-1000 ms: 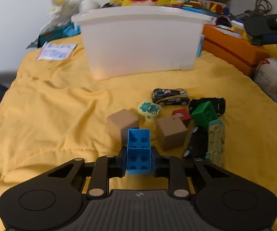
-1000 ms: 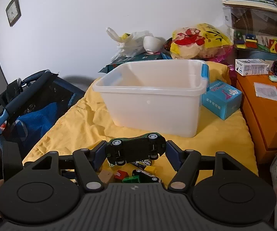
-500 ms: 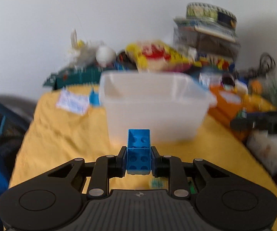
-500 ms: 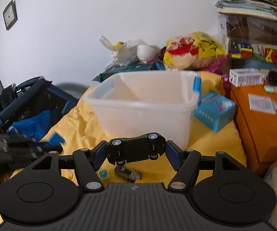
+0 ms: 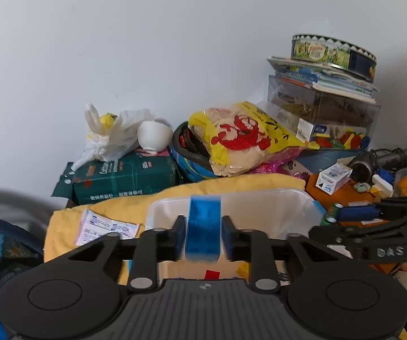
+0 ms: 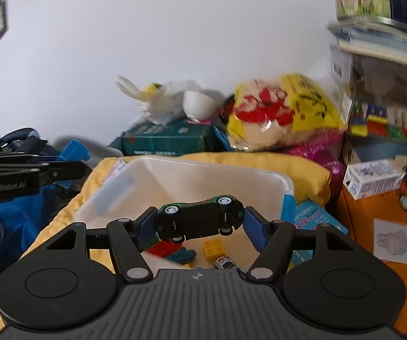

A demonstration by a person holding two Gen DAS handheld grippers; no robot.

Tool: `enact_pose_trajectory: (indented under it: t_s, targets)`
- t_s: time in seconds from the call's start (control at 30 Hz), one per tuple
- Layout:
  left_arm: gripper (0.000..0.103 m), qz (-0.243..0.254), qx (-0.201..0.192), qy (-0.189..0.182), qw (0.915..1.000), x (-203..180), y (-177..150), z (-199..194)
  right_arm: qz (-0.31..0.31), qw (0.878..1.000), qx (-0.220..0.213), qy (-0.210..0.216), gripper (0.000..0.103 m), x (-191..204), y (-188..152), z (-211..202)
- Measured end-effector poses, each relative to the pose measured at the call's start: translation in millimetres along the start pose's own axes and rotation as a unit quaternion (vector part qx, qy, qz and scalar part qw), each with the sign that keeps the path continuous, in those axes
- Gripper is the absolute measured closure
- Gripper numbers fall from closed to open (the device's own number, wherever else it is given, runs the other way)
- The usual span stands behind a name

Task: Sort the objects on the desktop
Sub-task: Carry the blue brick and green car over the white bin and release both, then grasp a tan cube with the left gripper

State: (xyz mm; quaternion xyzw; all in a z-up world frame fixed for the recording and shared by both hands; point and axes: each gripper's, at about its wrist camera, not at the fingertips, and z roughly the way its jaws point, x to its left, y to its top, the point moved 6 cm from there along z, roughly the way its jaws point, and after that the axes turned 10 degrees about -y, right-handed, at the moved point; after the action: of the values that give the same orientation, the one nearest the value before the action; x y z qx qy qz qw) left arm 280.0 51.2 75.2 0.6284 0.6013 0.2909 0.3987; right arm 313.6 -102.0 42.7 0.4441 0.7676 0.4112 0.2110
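Left tongs (image 5: 203, 236) have just been spreading; blue brick (image 5: 203, 226) loose between the pads, over the white bin (image 5: 297, 209). Right tongs (image 6: 199, 223) pinch the green toy car (image 6: 200, 218) above the bin; release once centred over it.

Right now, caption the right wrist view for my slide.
Right gripper holds an upside-down green toy car over the white bin of toys.

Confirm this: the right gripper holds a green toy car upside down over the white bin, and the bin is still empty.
Not empty. The right wrist view shows the white bin already holding a red brick and a yellow brick. The rest stands: the right gripper holds the green toy car upside down over it.
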Motion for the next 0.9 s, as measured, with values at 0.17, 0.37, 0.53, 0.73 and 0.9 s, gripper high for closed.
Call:
enact_pose_trajectory:
  t_s: [0.17, 0.37, 0.53, 0.73, 0.9]
  targets:
    - [0.047, -0.001, 0.014, 0.014, 0.9998, 7.7, -17.3, 1.0, 0.003, 0.999, 0.011, -0.034, 0.023, -11.9, 2.6, 22.6]
    - [0.045, -0.008, 0.027, 0.008, 0.9996, 9.1, -61.5, -23.4, 0.003, 1.0, -0.005, -0.021, 0.019, -13.6, -20.6, -6.5]
    - [0.045, -0.013, 0.052, -0.009, 0.9985, -1.8, -128.0, -46.7, -0.023, 1.0, -0.004, 0.0, 0.016, 5.6, -79.2, -46.8]
    - [0.045, -0.011, 0.113, -0.008, 0.9935, -12.7, -204.2, -45.2, -0.066, 0.994, 0.083, 0.0, 0.033, 22.1, -174.9, -49.7]
    - [0.045, -0.011, 0.142, -0.01, 0.9897, -16.2, -234.4, -37.4, -0.081, 0.991, 0.104, -0.008, 0.039, 21.0, -196.4, -35.6]
